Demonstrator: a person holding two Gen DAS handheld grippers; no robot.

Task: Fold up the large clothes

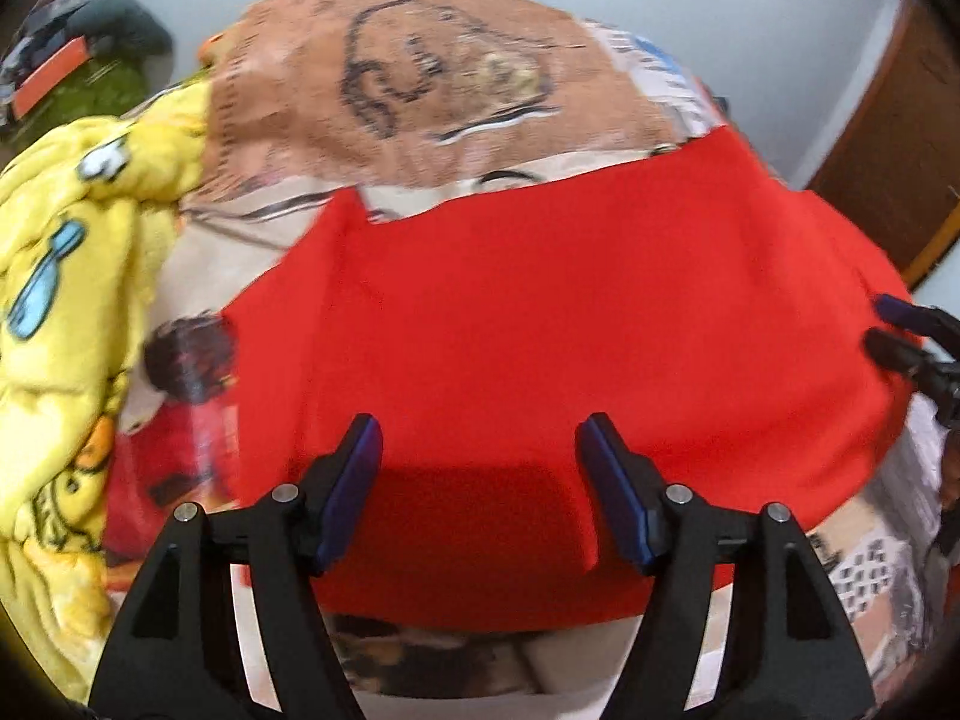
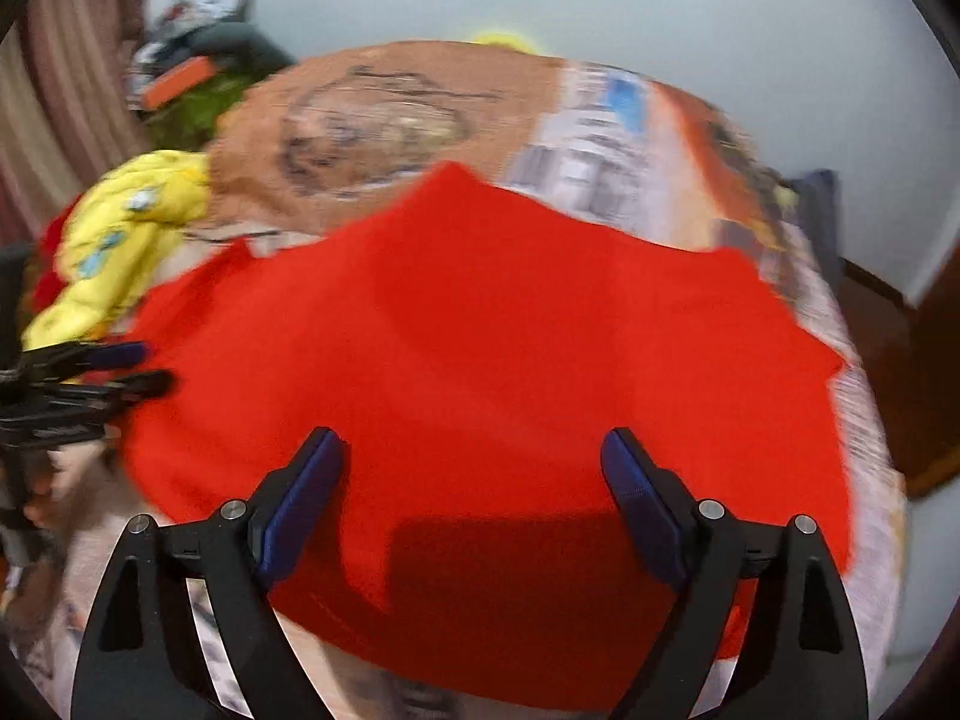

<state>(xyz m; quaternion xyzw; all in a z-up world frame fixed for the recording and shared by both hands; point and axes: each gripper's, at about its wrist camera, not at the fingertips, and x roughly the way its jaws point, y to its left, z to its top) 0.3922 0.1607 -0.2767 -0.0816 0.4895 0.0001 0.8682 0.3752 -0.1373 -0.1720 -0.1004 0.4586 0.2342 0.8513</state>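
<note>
Now, by item:
Garment: a red garment lies spread flat on the bed, its near edge just under both tools; it looks partly folded, with one layer over another at the near side.
Bed: covered by a printed bedspread with cartoon drawings.
Left tool: jaws stand wide apart above the red cloth, nothing between the pads, no grip on the fabric.
Right tool: jaws likewise wide apart over the cloth, holding nothing.
Yellow blanket: bunched at the left edge of the bed, beside the garment.
Sharpness: both views are blurred.
</note>
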